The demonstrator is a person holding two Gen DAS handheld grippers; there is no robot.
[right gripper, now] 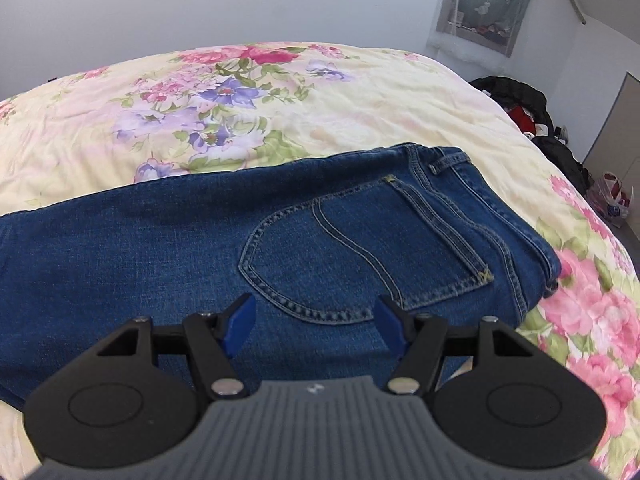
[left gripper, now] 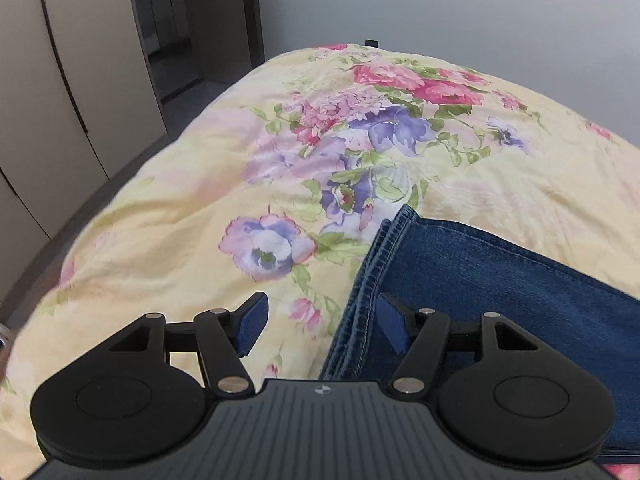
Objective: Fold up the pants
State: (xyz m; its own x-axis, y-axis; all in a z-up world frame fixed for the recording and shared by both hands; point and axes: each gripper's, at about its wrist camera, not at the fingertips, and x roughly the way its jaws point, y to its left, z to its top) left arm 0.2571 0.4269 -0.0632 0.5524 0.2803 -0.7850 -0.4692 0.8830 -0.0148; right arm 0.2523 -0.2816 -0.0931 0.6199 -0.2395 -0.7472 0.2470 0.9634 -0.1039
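Note:
Blue jeans lie flat on a floral bedspread. In the left wrist view the leg hems (left gripper: pixel 362 300) lie stacked, with the legs running off to the right. My left gripper (left gripper: pixel 322 320) hovers over that hem end with its jaws apart; the hem edge runs up between the blue pads (left gripper: pixel 252 322), untouched by them. In the right wrist view the waist end of the jeans (right gripper: pixel 280 240) lies with the back pocket (right gripper: pixel 360 256) facing up and the waistband at the right. My right gripper (right gripper: pixel 316 322) stands open just above the pocket's lower edge, holding nothing.
The yellow floral bedspread (left gripper: pixel 200 208) covers the bed on all sides of the jeans. Pale wardrobe doors (left gripper: pixel 44 92) and a doorway stand past the bed's left edge. Dark bags and clothes (right gripper: pixel 532 116) are piled by the bed's far right corner, beside a white wall.

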